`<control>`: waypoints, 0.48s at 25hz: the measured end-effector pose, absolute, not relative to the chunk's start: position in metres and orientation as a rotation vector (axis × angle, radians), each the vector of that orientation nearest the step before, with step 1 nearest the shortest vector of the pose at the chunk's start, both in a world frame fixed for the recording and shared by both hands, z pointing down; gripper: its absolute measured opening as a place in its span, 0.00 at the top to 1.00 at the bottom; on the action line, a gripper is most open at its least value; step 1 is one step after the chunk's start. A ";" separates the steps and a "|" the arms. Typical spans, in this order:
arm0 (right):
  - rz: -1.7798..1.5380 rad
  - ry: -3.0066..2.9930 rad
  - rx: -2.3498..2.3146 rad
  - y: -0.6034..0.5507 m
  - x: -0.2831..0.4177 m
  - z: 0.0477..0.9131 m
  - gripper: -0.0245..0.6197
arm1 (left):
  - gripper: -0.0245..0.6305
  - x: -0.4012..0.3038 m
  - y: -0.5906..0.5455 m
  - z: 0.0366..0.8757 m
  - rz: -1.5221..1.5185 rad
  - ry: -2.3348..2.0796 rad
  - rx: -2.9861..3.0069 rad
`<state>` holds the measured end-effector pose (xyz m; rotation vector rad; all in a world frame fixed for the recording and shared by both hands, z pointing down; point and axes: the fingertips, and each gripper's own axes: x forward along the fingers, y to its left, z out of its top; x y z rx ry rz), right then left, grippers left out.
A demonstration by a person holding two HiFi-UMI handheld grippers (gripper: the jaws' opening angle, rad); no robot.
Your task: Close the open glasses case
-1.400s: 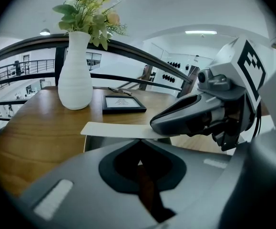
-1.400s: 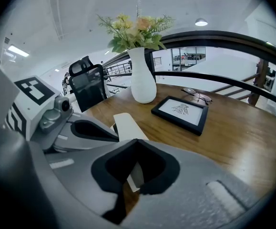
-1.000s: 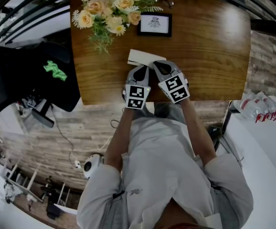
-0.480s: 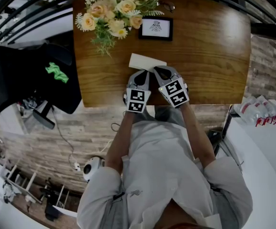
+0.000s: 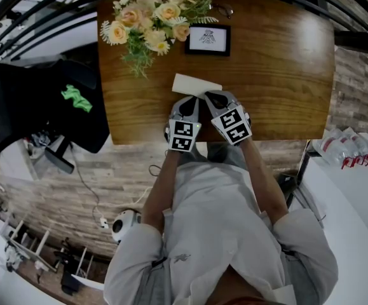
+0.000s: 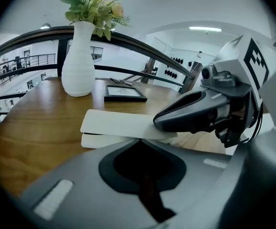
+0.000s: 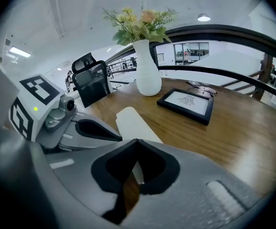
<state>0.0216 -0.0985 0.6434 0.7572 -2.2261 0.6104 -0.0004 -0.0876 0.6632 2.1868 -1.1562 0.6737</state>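
Both grippers at the cream glasses case, lid nearly down
The left gripper (image 6: pixel 138 140) and right gripper (image 7: pixel 137 140) each had jaws pressed together, tips at the near edge of the glasses case (image 5: pixel 196 84) on the wooden table (image 5: pixel 285 75); the right one lay over its lid, with a thin dark gap beneath. Beyond stood a framed drawing (image 7: pixel 186 104), its print too small to read, and a white vase (image 6: pixel 78 61)

tools (image 5: pixel 187 101) (image 5: pixel 214 98): 2 | glasses case (image 5: pixel 195 83): 1 | vase (image 6: pixel 78 61): 1 | picture frame (image 5: pixel 207 38): 1 | table (image 5: pixel 279 75): 1
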 end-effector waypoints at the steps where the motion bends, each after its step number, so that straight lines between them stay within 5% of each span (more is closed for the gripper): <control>1: 0.611 -2.226 0.757 -0.098 0.021 0.644 0.96 | 0.93 -0.001 -0.087 0.664 0.679 -1.154 2.185; 12: 0.622 -2.215 0.754 -0.095 0.020 0.648 0.96 | 0.93 -0.001 -0.085 0.670 0.751 -1.110 2.161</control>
